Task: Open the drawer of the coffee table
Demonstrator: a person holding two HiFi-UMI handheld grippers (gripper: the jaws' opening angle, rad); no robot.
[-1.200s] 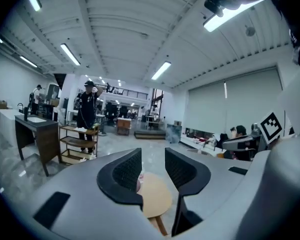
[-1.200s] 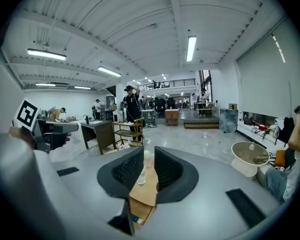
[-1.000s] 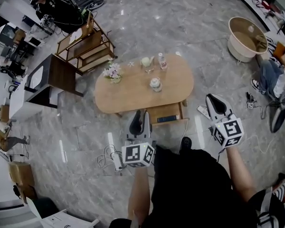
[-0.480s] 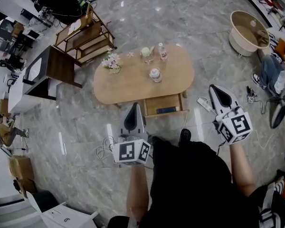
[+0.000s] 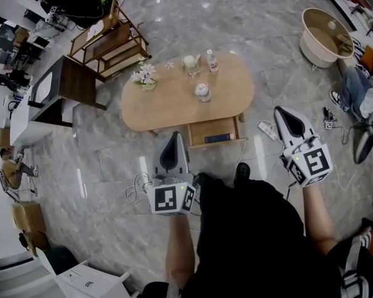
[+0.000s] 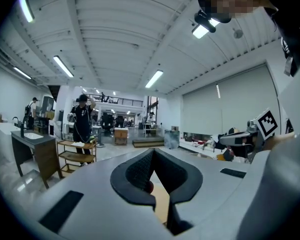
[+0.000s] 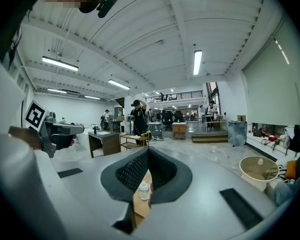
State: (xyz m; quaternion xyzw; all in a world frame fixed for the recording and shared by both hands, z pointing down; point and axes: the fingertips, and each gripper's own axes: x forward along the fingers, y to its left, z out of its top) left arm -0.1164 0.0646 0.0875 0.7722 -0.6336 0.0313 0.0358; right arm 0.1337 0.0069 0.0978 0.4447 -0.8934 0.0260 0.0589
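Note:
The oval wooden coffee table [image 5: 168, 107] stands in front of me on the marble floor. Its drawer [image 5: 214, 131] is pulled out from the near side, with a dark flat item [image 5: 218, 138] inside. My left gripper [image 5: 176, 136] hovers shut just left of the drawer, touching nothing. My right gripper [image 5: 280, 111] hangs shut to the drawer's right, also empty. In the left gripper view the jaws [image 6: 153, 151] meet, with table wood [image 6: 161, 204] showing below. The right gripper view shows closed jaws [image 7: 148, 149] and a jar [image 7: 143, 189] beyond them.
On the tabletop stand a flower vase [image 5: 143, 78], a cup [image 5: 190, 63], a bottle [image 5: 211, 61] and a jar [image 5: 202, 92]. A wooden shelf [image 5: 105, 45] and dark desk [image 5: 68, 85] stand at left, a round tub [image 5: 326, 36] at right. Cables [image 5: 138, 191] lie by my feet.
The left gripper's jaws have closed from slightly apart. Both grippers have lifted a little in front of the open drawer.

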